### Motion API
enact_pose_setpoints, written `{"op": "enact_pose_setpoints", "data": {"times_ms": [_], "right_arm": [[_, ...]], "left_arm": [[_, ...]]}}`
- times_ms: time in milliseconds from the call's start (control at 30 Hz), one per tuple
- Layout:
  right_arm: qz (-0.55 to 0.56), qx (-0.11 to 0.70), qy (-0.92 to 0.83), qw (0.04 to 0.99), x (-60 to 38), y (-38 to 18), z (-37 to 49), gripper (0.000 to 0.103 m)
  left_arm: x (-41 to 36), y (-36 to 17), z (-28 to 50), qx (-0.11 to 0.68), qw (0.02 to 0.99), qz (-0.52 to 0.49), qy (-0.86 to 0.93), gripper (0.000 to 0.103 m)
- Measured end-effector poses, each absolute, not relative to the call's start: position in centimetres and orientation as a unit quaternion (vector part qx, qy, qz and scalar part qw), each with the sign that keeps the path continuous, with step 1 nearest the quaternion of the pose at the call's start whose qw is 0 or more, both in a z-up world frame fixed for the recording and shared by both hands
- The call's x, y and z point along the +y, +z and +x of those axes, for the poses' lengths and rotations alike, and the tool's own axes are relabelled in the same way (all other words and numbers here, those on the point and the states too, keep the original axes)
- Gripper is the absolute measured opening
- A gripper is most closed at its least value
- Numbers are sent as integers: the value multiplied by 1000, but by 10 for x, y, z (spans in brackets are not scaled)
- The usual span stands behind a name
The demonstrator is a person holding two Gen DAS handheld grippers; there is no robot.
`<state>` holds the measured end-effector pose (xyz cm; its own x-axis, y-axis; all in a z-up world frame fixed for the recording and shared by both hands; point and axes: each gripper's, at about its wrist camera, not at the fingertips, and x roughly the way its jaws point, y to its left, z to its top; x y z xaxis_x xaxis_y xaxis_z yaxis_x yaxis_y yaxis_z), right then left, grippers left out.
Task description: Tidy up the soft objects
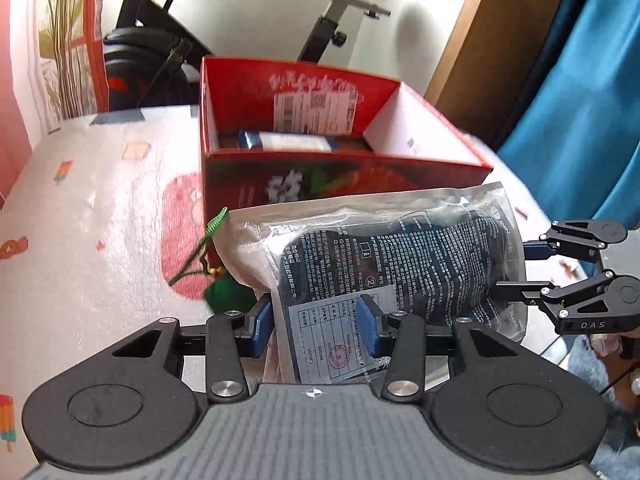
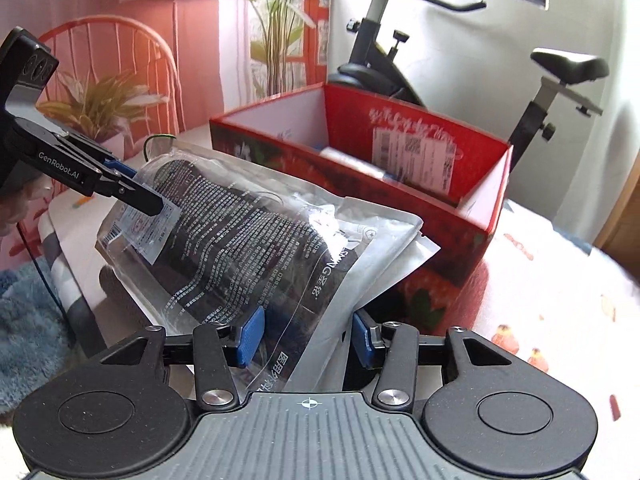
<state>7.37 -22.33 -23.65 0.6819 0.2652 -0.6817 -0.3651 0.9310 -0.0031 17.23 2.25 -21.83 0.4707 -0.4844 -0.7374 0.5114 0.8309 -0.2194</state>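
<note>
A clear plastic packet (image 1: pixel 400 264) with a dark soft item and printed text inside hangs just in front of an open red cardboard box (image 1: pixel 344 172). My left gripper (image 1: pixel 316 328) is shut on the packet's near end, by the white label. My right gripper (image 2: pixel 307 338) is shut on the other end of the packet (image 2: pixel 248 240). In the left wrist view the right gripper (image 1: pixel 516 268) pinches the packet's right edge; in the right wrist view the left gripper (image 2: pixel 156 204) clamps its far left corner. The red box (image 2: pixel 440 216) holds a blue-and-white pack (image 1: pixel 284 140).
The patterned tablecloth (image 1: pixel 100 220) covers the surface around the box. A green soft thing with a green cord (image 1: pixel 208 240) lies under the packet's left side. Behind stand an exercise bike (image 2: pixel 560 80), a wire chair (image 2: pixel 120 40) and plants. A blue curtain (image 1: pixel 580 120) hangs right; a blue rug (image 2: pixel 28 320) lies below.
</note>
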Motion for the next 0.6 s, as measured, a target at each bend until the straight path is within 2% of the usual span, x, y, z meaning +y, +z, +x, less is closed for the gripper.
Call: {"op": "enact_pose_setpoints", "data": {"times_ms": [200,600], "right_arm": [[-83,343,149,924,-232,-207,81,44],[-115,344,104,926,-249,-188,81,44]], "left_arm": [[13,-208,179,422,853,-23,-306,47],[-19,-240,201,461,821,-105,-321,46]]}}
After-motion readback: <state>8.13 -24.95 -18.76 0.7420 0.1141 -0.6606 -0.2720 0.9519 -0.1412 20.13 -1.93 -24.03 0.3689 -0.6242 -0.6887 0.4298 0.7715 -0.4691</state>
